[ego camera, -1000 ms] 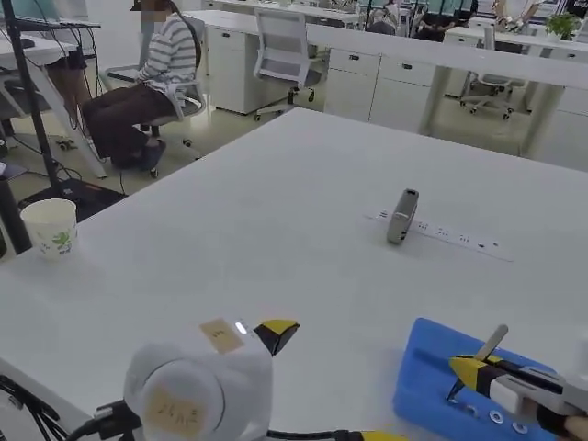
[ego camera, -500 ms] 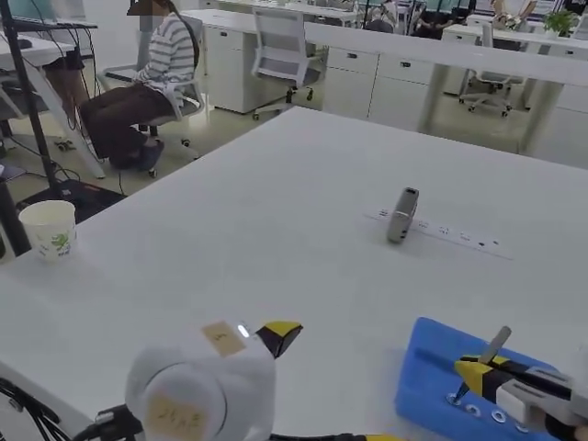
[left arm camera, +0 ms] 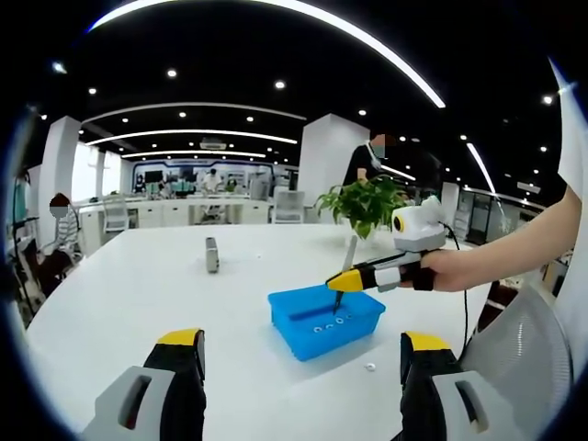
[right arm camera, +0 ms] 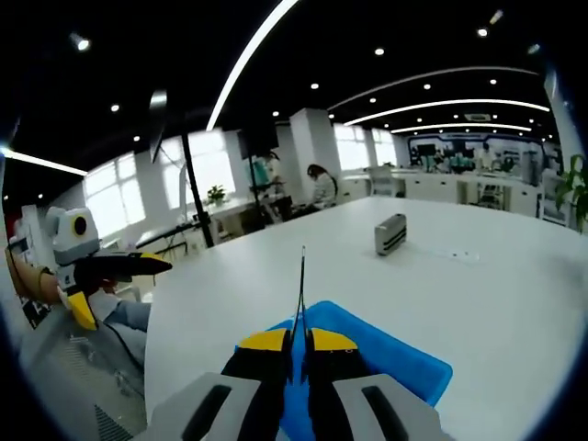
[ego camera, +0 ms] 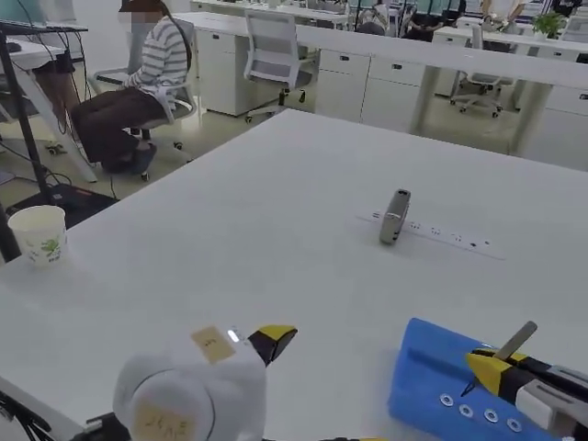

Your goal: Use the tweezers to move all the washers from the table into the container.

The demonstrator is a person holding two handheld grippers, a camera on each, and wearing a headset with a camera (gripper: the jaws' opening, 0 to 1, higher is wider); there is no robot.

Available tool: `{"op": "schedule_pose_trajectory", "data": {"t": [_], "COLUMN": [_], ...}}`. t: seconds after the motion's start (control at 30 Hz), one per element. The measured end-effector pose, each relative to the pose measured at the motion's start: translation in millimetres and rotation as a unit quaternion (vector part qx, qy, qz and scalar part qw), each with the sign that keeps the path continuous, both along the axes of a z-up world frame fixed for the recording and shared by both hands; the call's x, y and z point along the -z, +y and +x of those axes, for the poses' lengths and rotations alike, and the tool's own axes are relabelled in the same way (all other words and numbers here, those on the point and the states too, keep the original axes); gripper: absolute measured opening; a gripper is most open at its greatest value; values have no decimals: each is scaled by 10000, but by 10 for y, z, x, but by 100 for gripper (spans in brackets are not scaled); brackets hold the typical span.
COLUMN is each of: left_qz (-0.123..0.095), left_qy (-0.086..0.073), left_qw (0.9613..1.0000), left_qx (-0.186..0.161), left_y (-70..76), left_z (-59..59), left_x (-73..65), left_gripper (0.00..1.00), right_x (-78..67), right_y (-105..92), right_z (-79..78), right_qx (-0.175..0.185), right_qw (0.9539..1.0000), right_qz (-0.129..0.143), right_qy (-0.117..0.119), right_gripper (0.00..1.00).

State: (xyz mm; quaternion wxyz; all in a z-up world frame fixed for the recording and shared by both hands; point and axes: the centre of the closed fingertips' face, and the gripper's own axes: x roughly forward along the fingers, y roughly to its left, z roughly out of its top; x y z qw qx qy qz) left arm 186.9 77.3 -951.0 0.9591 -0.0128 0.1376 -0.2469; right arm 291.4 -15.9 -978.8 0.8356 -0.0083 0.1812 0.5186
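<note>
Tweezers (ego camera: pixel 514 341), clamped closed in your right gripper (ego camera: pixel 484 365), are lifting clear of the blue container (ego camera: pixel 418 367) at lower right, seemingly empty; washers (ego camera: pixel 467 411) are lying inside, a stray washer (left arm camera: pixel 369 367) waiting on the table (ego camera: pixel 276 230).

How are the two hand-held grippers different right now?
The left hand-held gripper has its jaws wide apart and holds nothing; the right hand-held gripper is shut on thin metal tweezers. The left one hangs back from the blue plastic container; the right one points the tweezers down into it. Both have yellow-tipped jaws.
</note>
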Motion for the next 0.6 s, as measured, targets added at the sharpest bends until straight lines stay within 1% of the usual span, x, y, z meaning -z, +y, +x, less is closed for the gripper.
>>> {"op": "schedule_pose_trajectory", "data": {"t": [0.2,0.3,0.37,0.47,0.5,0.6], "left_qz": [33,35,50,60,68,74], "left_qy": [18,17,20,28,26,35], "left_qw": [10000,10000,10000,10000,10000,9999], "left_qx": [34,46,53,64,64,65], "left_y": [-17,-22,-23,-26,-25,-24], "left_z": [-3,-2,-1,-1,-1,-3], "left_x": [9,9,12,17,17,22], "left_gripper": [89,89,89,89,89,89], "right_x": [-81,-118,-112,-77,-53,-10], "right_y": [-15,-12,-14,-4,-5,-19], "right_z": [-160,-243,-277,-368,-406,-468], "right_qx": [-67,-95,-116,-214,-259,-243], "right_qw": [9999,9997,9996,9995,9993,9992], "right_qz": [132,232,252,228,207,231], "right_qy": [9,53,64,105,156,222], "right_gripper": [4,4,4,4,4,4]}}
